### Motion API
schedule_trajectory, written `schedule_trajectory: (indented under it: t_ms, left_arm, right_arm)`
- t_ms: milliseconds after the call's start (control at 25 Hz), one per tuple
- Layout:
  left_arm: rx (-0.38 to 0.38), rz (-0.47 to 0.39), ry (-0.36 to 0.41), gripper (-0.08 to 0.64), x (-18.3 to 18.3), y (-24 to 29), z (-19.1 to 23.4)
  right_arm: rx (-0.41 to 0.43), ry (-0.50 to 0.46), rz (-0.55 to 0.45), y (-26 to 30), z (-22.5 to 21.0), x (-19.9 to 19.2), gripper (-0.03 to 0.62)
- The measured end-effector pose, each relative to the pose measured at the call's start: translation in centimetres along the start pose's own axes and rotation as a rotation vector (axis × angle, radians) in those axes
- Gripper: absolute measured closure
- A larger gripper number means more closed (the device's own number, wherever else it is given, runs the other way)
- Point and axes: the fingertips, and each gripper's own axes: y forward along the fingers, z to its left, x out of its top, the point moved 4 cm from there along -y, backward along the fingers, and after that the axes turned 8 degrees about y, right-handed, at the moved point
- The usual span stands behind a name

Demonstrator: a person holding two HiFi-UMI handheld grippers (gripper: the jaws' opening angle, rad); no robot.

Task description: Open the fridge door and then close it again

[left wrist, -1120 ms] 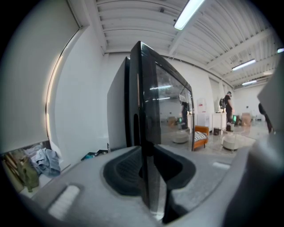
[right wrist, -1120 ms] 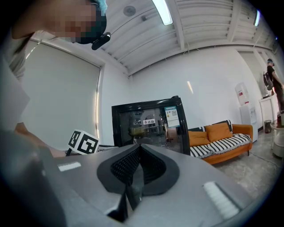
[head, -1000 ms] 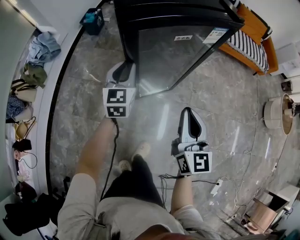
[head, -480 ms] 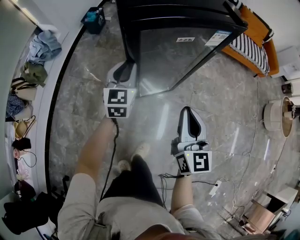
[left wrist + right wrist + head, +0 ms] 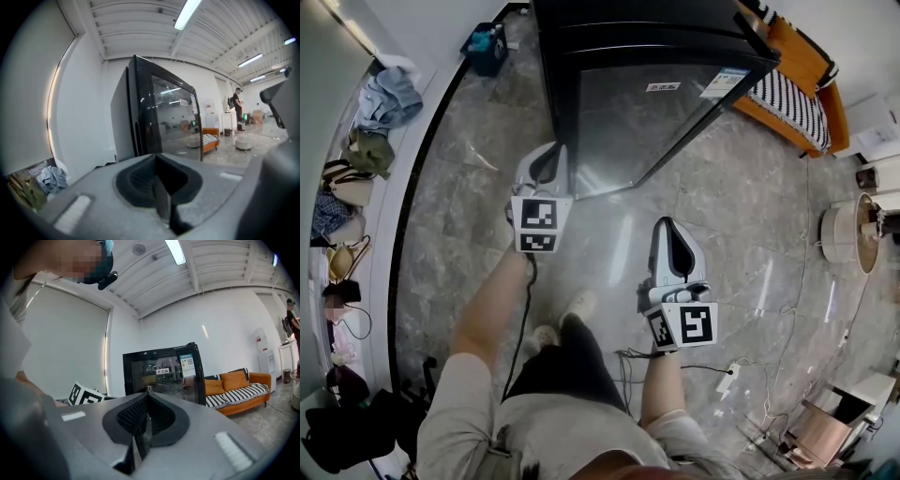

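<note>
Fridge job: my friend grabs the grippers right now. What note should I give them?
Left gripper: shut, empty, close to the fridge's left front corner; it does not seem to touch it.
Right gripper: shut, empty, farther back over the floor.
Door: closed.
Done: nothing that shows.
Left: probably the whole job, open the door, then close it.
</note>
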Motion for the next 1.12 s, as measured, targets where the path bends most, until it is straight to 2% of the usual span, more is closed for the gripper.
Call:
schedule_trajectory:
  t_ms: [360, 680, 1120]
  left_arm:
    - [-0.092, -0.035, -0.068, 0.558, 2.3, -5.3, -2.1]
    - [-0.144, -0.087, -0.094, 0.558, 6.4, -11.4, -2.3]
    - [-0.154, -0.114, -0.137, 0.558, 9.0, -20.6, -2.0]
  right_arm:
    - [0.008, -0.047, 0.029, -1.4, 2.4, 1.5, 0.591]
    - [0.002, -0.082, 0.031, -3.6, 5.2, 3.7, 0.591]
    - [-0.012, -0.068, 0.037, -7.9, 9.9, 5.3, 0.59]
